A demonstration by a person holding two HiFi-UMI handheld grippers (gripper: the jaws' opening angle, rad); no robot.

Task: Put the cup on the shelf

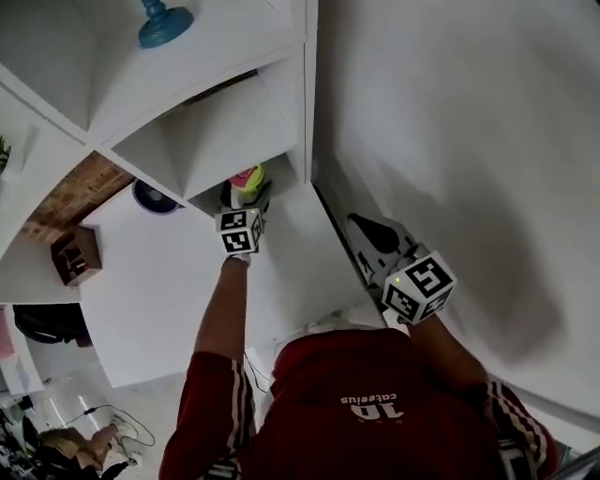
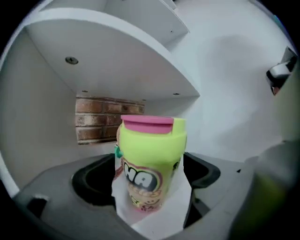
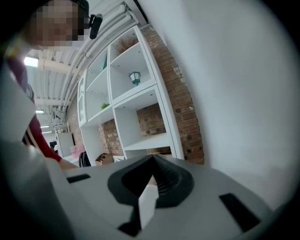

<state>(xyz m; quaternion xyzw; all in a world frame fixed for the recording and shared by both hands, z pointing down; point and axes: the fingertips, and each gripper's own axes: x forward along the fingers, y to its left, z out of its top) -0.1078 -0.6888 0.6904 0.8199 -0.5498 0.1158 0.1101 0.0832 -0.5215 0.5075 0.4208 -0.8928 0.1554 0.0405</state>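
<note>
A yellow-green cup (image 2: 151, 161) with a pink lid and a printed label stands upright on the white floor of a shelf compartment (image 2: 117, 51), in front of a brick back wall. My left gripper (image 2: 149, 187) reaches into that compartment. Its black jaws stand wide on either side of the cup and I see no pad pressing on it. From the head view the cup (image 1: 247, 180) shows just beyond the left gripper (image 1: 246, 202) at the compartment's mouth. My right gripper (image 1: 373, 234) hangs by the white wall, its jaws closed together with nothing between them (image 3: 152, 159).
The white shelf unit (image 1: 197, 141) has several open compartments; a blue stand (image 1: 165, 23) sits in an upper one. A dark round object (image 1: 153, 197) and a brown box (image 1: 77, 255) lie to the left. A plain white wall (image 1: 469, 141) fills the right side.
</note>
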